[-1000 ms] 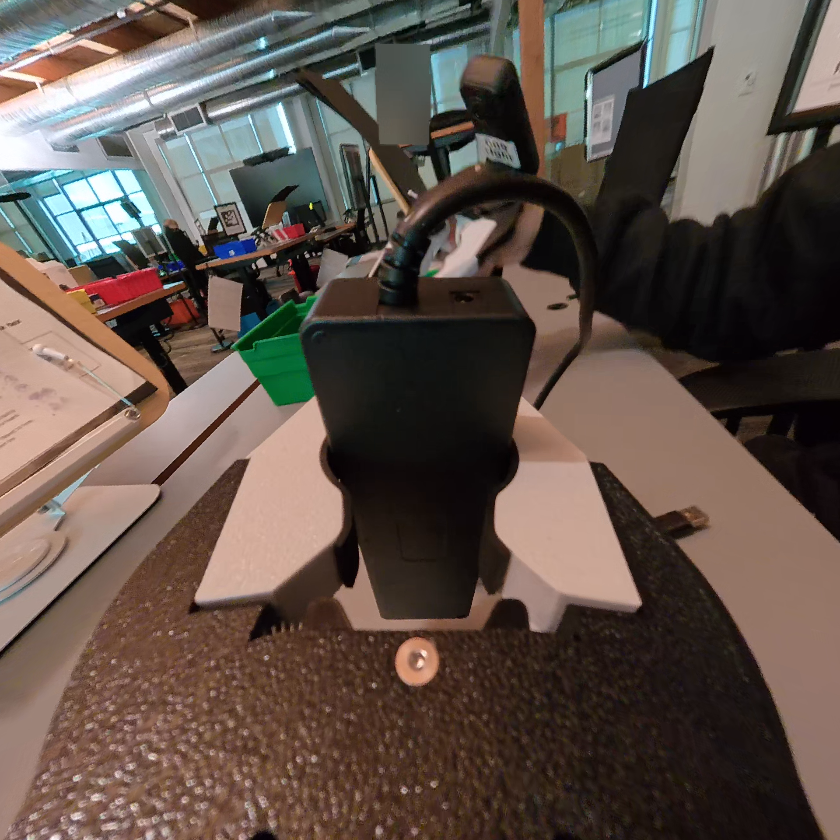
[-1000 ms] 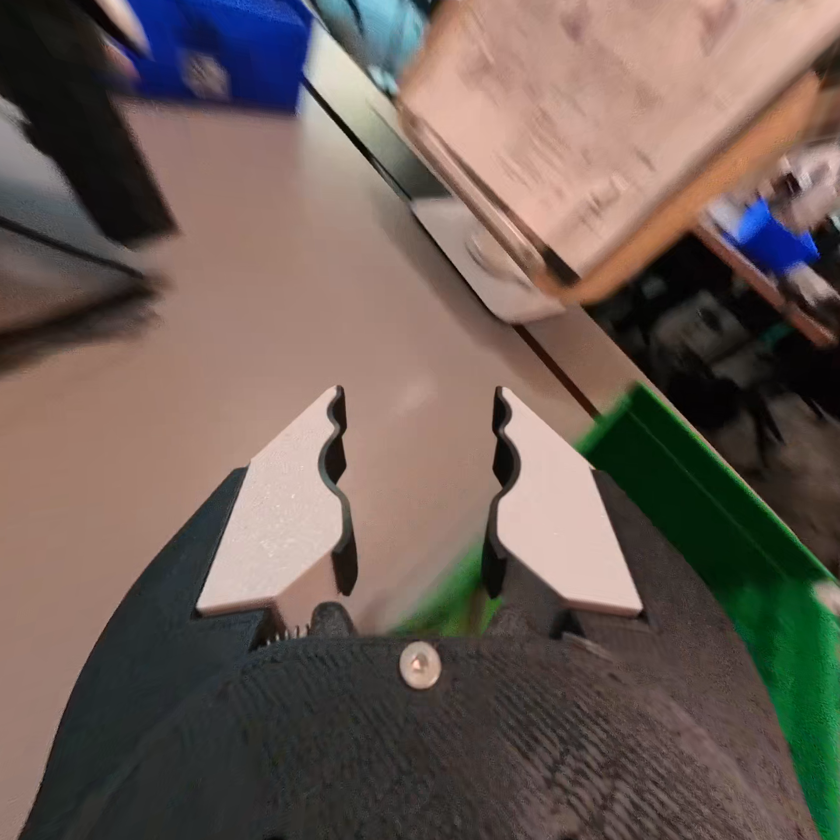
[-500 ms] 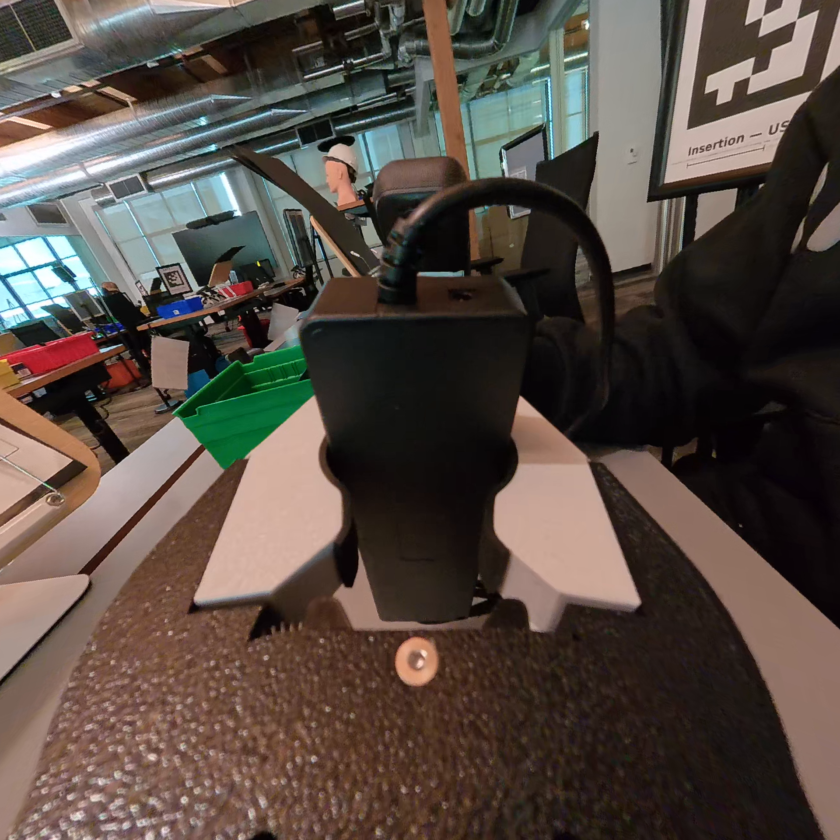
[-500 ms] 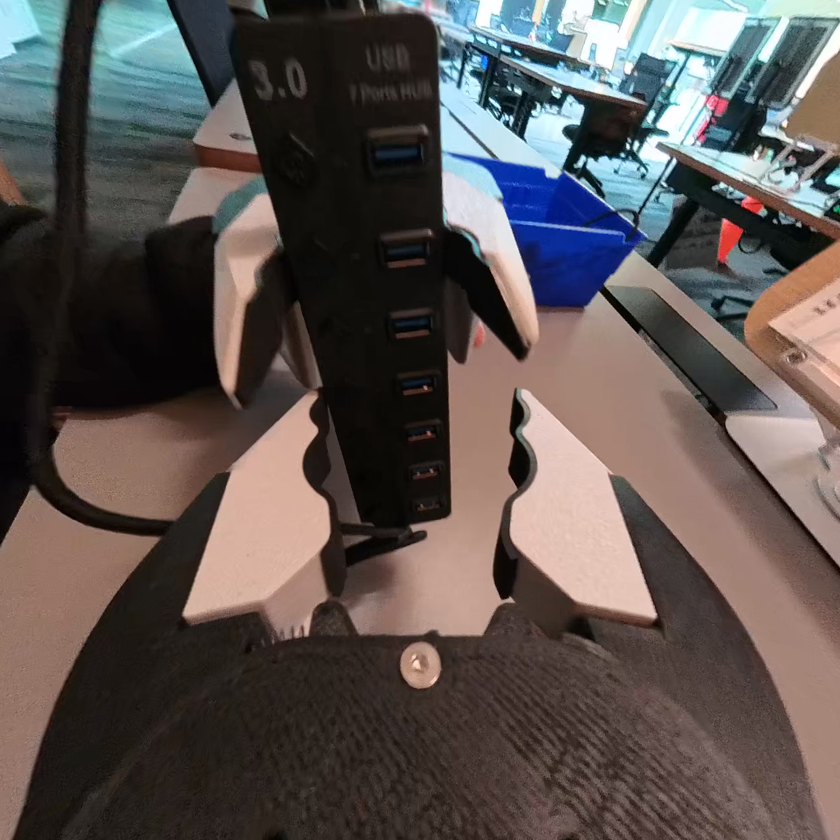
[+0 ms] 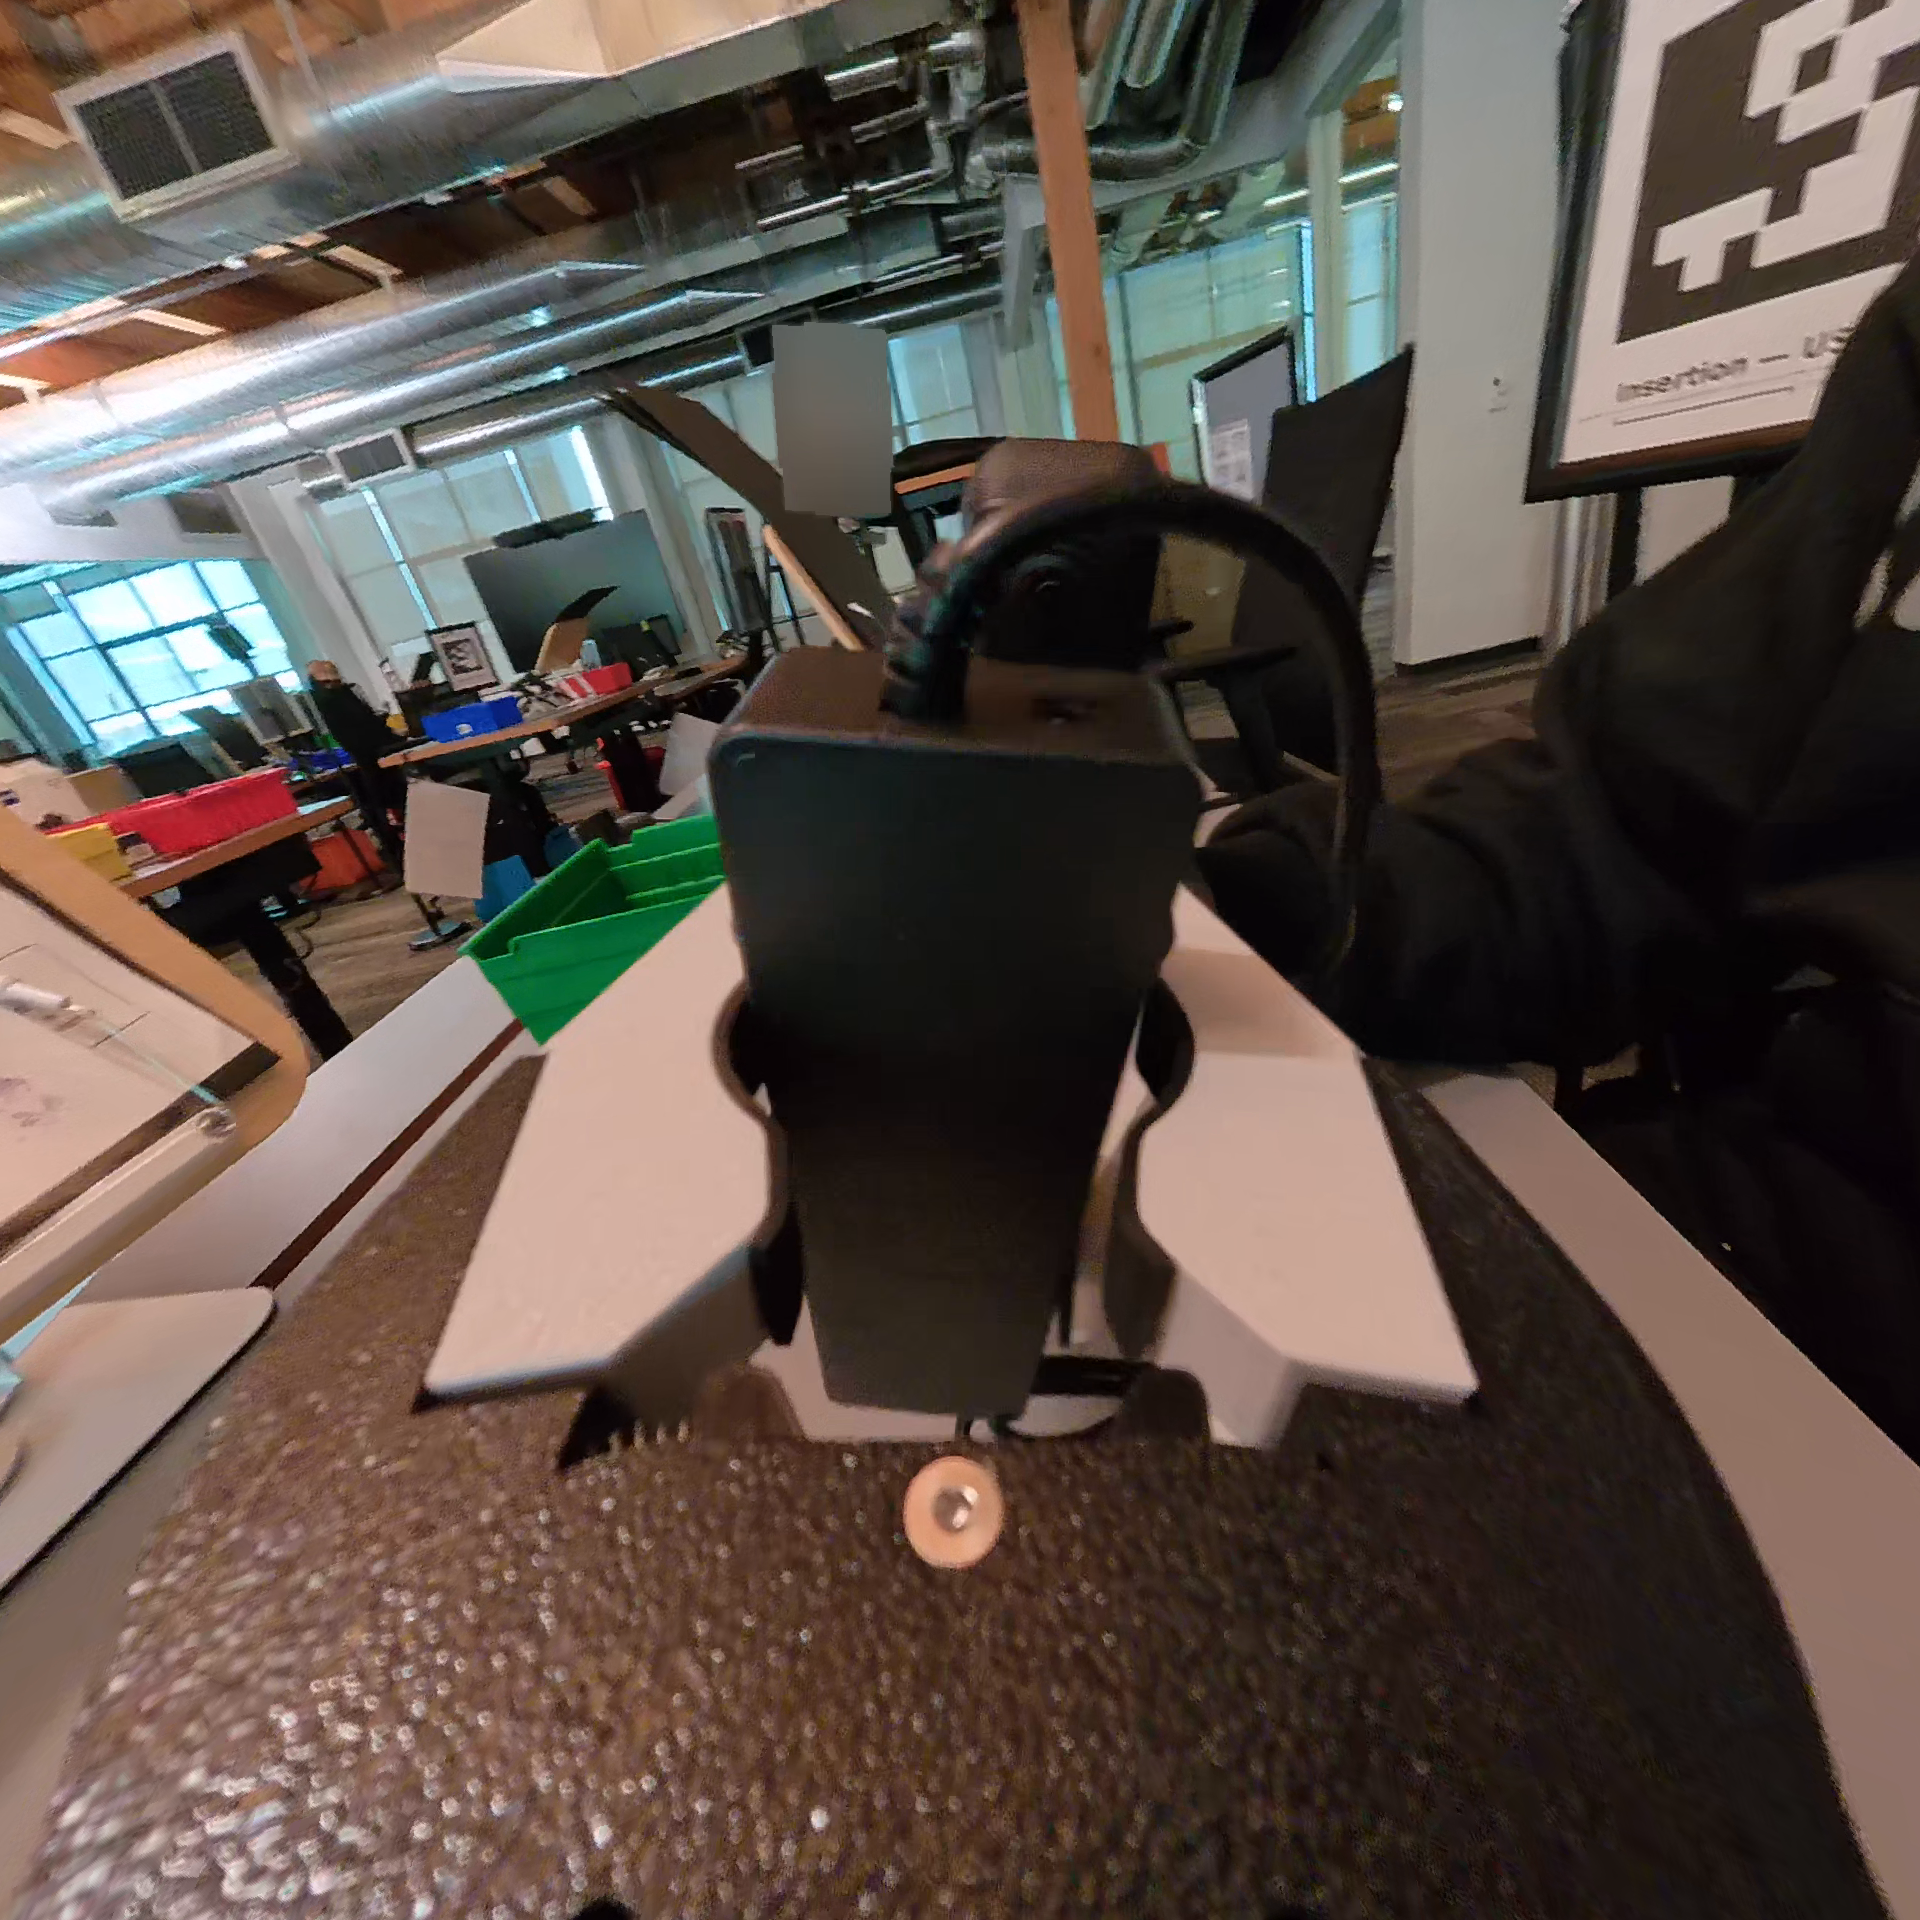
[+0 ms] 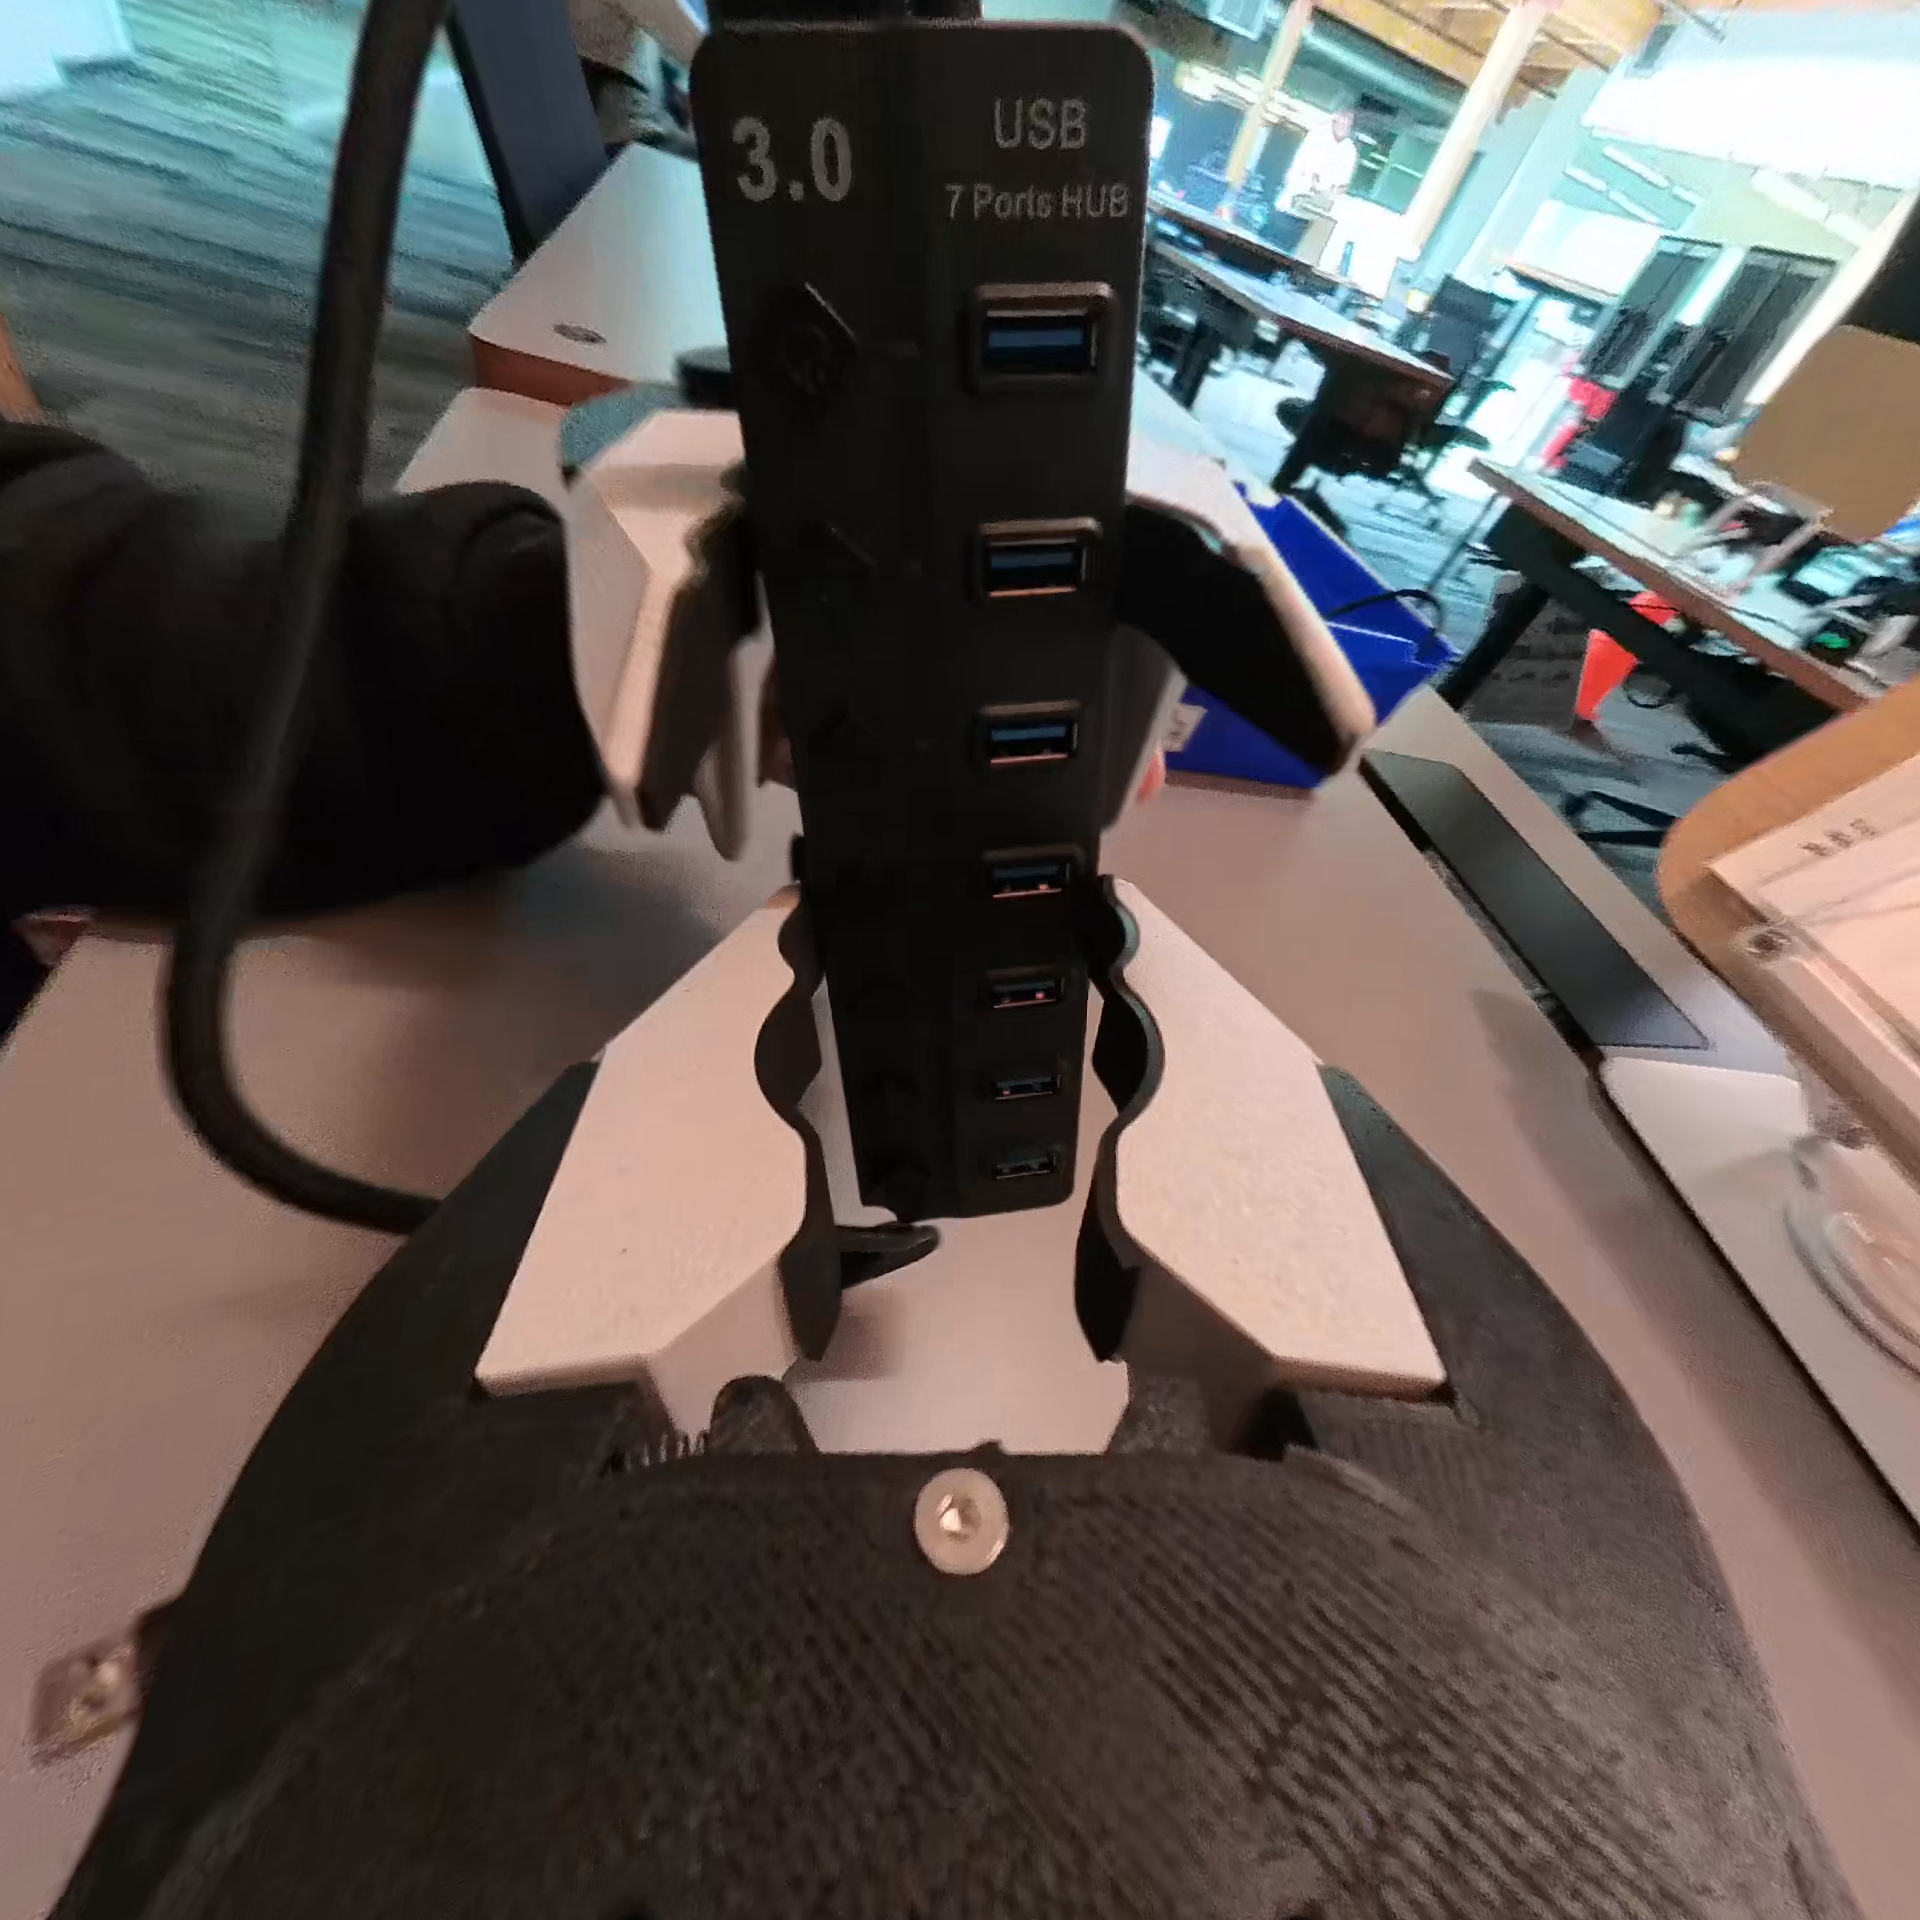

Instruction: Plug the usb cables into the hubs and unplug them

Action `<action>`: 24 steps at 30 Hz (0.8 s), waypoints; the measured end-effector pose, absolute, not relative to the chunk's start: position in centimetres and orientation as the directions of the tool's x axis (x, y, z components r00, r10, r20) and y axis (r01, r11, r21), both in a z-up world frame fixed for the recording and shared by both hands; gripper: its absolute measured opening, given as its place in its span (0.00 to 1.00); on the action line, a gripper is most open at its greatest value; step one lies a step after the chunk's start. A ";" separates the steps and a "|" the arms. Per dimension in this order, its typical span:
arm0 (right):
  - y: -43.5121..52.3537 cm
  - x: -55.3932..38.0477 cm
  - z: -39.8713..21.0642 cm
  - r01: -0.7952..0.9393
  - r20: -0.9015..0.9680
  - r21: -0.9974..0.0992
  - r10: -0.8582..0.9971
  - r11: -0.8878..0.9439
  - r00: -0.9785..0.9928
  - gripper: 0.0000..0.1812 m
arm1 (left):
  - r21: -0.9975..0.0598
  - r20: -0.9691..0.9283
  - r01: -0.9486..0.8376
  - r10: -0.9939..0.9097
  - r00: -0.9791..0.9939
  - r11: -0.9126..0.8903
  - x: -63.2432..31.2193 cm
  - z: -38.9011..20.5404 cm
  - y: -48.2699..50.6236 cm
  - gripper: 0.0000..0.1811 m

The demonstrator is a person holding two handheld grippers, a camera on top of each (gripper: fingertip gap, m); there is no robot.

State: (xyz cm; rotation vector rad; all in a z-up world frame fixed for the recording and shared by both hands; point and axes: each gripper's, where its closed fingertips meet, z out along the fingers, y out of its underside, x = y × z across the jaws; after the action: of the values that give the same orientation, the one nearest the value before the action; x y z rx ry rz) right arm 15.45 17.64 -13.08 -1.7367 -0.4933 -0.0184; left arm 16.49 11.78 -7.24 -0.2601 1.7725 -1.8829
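In the left wrist view, the left gripper (image 5: pixel 951 1132) had its pale grey jaws closed on the plain back of the long black plastic USB hub (image 5: pixel 951 997), gripping it near its lower half and holding it upright above the grey tabletop (image 5: pixel 1704 1247). A thick black cable (image 5: pixel 1340 748) rose from the hub's top end, looped over and dropped down the right side in front of a black sleeve (image 5: pixel 1621 862). A green plastic bin (image 5: pixel 592 925) sat farther back on the tabletop. In the right wrist view, the same hub (image 6: pixel 925 644) stood between the two grippers with its column of blue-tongued ports facing the camera, all of them empty as far as could be seen. The left gripper (image 6: pixel 935 644) clamped it across the middle, while the right gripper (image 6: pixel 951 1081) had its jaws partly open and set to either side of the hub's lower end, close to its edges; whether they actually touched it could not be told. The black cable (image 6: pixel 281 727) hung in a curve on the left, and a blue plastic bin (image 6: pixel 1340 665) lay behind. No plug was in either gripper. The step in hand looked like a handover or a regrip of the hub. To do it well, the right jaws should probably close squarely on the hub's narrow side edges below the left grip, leaving the ports uncovered, and the left jaws should let go only once that hold felt firm, with the trailing cable kept clear of both.
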 end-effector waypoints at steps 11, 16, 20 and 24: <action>9.1 29.5 -1.2 0.470 0.491 -0.866 -0.111 -0.172 0.864 0.28 | -0.949 -0.210 0.315 -0.719 -0.662 -0.013 18.6 -5.7 15.9 0.49; 2.6 37.6 10.4 0.534 0.616 -0.778 -0.235 -0.331 0.752 0.28 | -0.955 -0.185 0.295 -0.717 -0.672 -0.030 18.9 -6.1 15.9 0.45; -2.5 44.8 15.5 0.524 0.718 -0.669 -0.277 -0.527 0.638 0.28 | -0.960 -0.177 0.279 -0.711 -0.681 -0.028 19.1 -6.5 15.7 0.44; -8.5 52.7 15.2 0.395 0.861 -0.450 -0.271 -0.801 0.430 0.28 | -0.964 -0.159 0.261 -0.703 -0.693 -0.039 19.4 -7.0 15.6 0.43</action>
State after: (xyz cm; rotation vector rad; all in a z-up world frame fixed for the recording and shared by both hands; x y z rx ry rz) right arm 52.68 -8.45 15.19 -2.0719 -0.1039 -1.4044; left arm 19.36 15.56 -6.97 -0.4775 1.5589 -1.8088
